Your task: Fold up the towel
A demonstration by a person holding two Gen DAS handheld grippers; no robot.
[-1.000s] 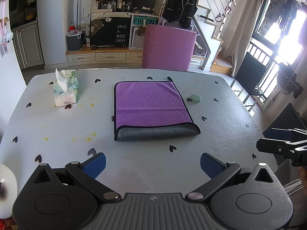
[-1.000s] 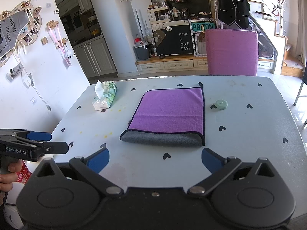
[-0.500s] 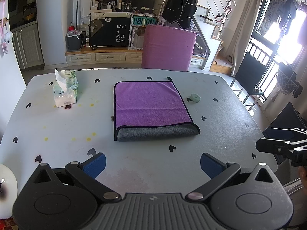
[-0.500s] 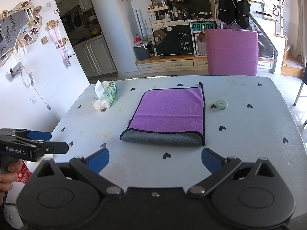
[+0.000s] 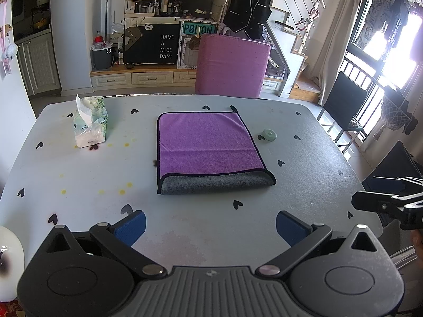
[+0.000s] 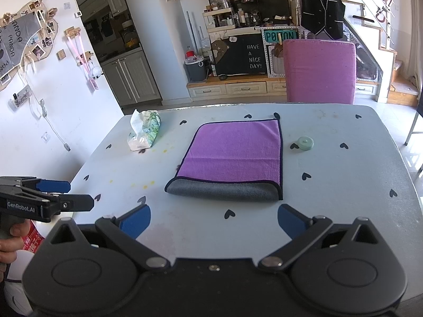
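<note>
A purple towel [image 5: 207, 142] with a dark hem lies folded flat in the middle of the table, its grey underside showing along the near fold; it also shows in the right wrist view [image 6: 232, 153]. My left gripper [image 5: 210, 225] is open and empty, held back over the table's near edge. My right gripper [image 6: 214, 220] is open and empty too, at the near edge. Each gripper shows in the other's view, the right one [image 5: 383, 203] at the right side and the left one [image 6: 50, 198] at the left side.
A tissue pack [image 5: 90, 125] lies at the far left of the table [image 5: 79, 185]. A small green round disc [image 5: 269, 134] sits right of the towel. A pink chair [image 5: 231, 66] stands behind the far edge. A white object [image 5: 9, 261] is at the near left.
</note>
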